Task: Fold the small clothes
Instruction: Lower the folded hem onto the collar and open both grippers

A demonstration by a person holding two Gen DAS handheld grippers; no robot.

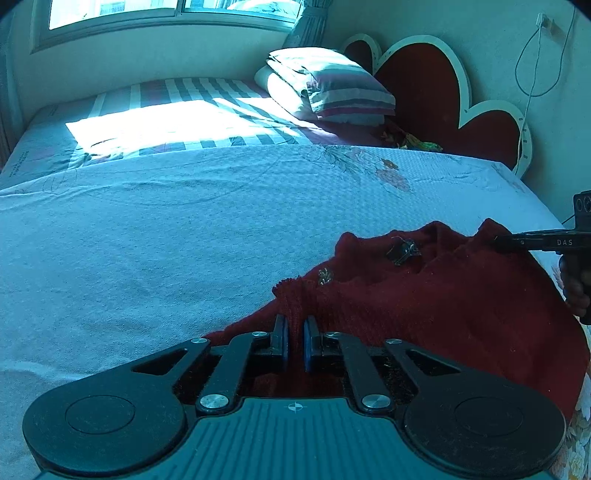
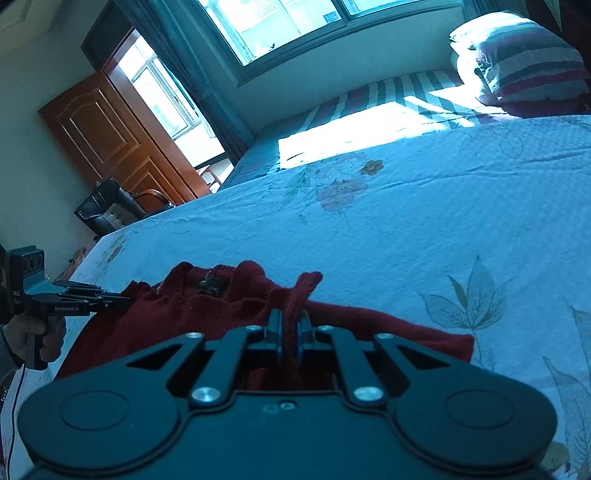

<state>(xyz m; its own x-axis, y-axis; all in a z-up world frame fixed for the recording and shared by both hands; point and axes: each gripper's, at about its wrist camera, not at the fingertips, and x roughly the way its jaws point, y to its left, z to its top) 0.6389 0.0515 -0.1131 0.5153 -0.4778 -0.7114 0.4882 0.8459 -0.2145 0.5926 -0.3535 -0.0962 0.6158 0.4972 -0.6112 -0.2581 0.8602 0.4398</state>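
- Your left gripper (image 1: 295,338) is closed on a ribbed edge of the dark red knitted sweater (image 1: 436,295); a ridge of the knit stands pinched between its blue pads (image 1: 283,341), with only a narrow gap left.
- Your right gripper (image 2: 290,332) is clamped the same way on another edge of the sweater (image 2: 229,314), a fold of red knit rising between its jaws.
- From the left wrist view, the right gripper (image 1: 498,242) comes in from the right edge and its tips bite the far raised corner of the garment.
- From the right wrist view, the left gripper (image 2: 125,301) reaches in from the left, its tips touching the sweater's left edge, and your hand (image 2: 35,336) wraps its handle.
- The sweater lies on the near part of the bed, on the pale floral bedspread (image 1: 184,229), bunched and wrinkled between the two grippers, not flat.
- A small dark tag (image 1: 402,251) sits on the upper part of the knit, near the neckline, and a small glittery ornament (image 1: 325,275) lies just left of it.
- Farther back, a striped sheet (image 1: 177,110) lies in bright sunlight, with a striped pillow (image 1: 332,85) stacked against the red heart-shaped headboard (image 1: 424,81).
- A window (image 2: 295,18) runs above the far side of the bed; a wooden door (image 2: 107,133) and a dark chair (image 2: 110,206) stand off to the left in the right wrist view.
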